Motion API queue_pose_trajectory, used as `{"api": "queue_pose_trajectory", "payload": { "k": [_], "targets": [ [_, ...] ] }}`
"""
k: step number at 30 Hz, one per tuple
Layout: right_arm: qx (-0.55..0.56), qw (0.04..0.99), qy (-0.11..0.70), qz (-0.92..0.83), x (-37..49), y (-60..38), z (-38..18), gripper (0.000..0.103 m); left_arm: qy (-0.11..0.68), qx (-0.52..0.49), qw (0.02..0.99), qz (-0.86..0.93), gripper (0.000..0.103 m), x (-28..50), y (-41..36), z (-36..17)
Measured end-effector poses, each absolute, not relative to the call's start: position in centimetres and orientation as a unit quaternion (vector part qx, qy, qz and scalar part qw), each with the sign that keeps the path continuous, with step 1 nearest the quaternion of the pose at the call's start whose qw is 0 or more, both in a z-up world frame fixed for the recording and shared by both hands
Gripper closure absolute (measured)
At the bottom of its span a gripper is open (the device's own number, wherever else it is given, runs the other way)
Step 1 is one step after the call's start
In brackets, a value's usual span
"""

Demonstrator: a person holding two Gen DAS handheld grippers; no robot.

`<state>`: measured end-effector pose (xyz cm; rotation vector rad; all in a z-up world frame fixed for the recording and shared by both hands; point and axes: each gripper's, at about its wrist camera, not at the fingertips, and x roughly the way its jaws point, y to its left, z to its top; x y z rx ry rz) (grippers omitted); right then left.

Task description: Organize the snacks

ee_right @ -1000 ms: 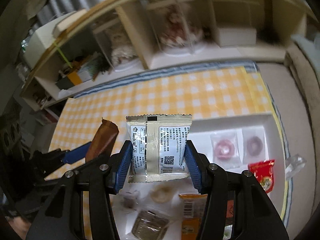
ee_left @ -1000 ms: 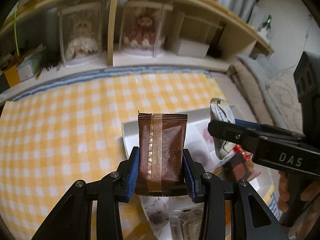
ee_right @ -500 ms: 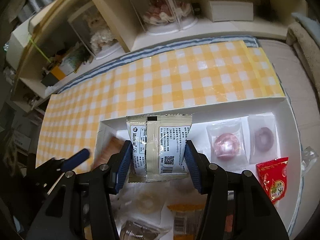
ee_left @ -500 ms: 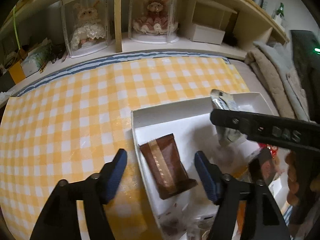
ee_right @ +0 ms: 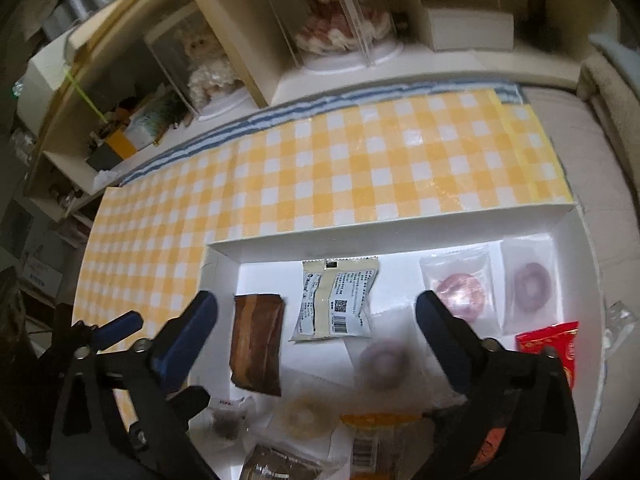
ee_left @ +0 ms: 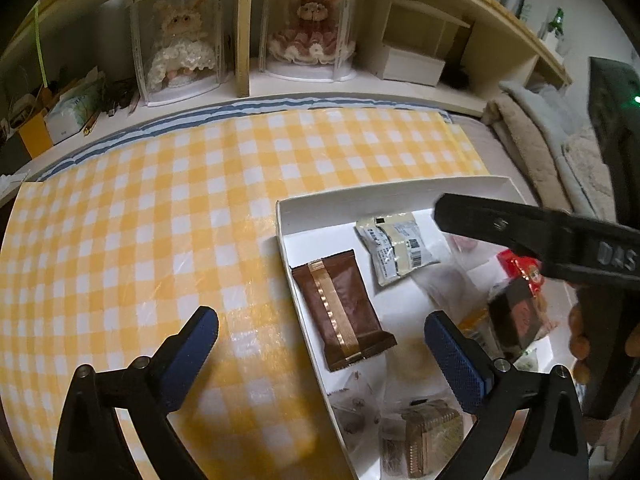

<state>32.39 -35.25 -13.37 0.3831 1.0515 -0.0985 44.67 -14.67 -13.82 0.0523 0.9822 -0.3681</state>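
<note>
Right wrist view: right gripper (ee_right: 316,312) and left gripper (ee_left: 320,336) jaws opening, nothing clamped, brown packet (ee_right: 258,344) and white packet (ee_right: 336,306) lying in the white tray (ee_right: 360,242); next, another snack needs picking.

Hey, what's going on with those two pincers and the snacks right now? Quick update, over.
Left gripper and right gripper both opening, nothing gripped. Brown packet and cream packet lie flat in the white tray. Nothing blocking.

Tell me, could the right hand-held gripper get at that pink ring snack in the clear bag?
Probably yes. The pink ring snack lies flat in the white box with nothing on top, just beside the right hand-held gripper, whose jaws are opening with nothing clamped. Its right finger already overlaps the bag's edge.
</note>
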Motion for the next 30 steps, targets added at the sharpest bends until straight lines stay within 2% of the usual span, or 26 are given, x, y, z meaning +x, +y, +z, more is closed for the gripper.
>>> {"api": "queue_pose_trajectory", "payload": {
  "k": [13,30],
  "targets": [
    [0.152,0.860,0.485,-0.052,27.7,-33.9,-7.8,0.000,0.457,0.000,0.870,-0.185,0.000,40.1,-13.2,-8.3],
    [0.120,0.883,0.449,-0.072,19.0,-32.1,-0.1,0.000,0.403,0.011,0.897,-0.181,0.000,29.1,-11.4,1.0]
  ]
}}
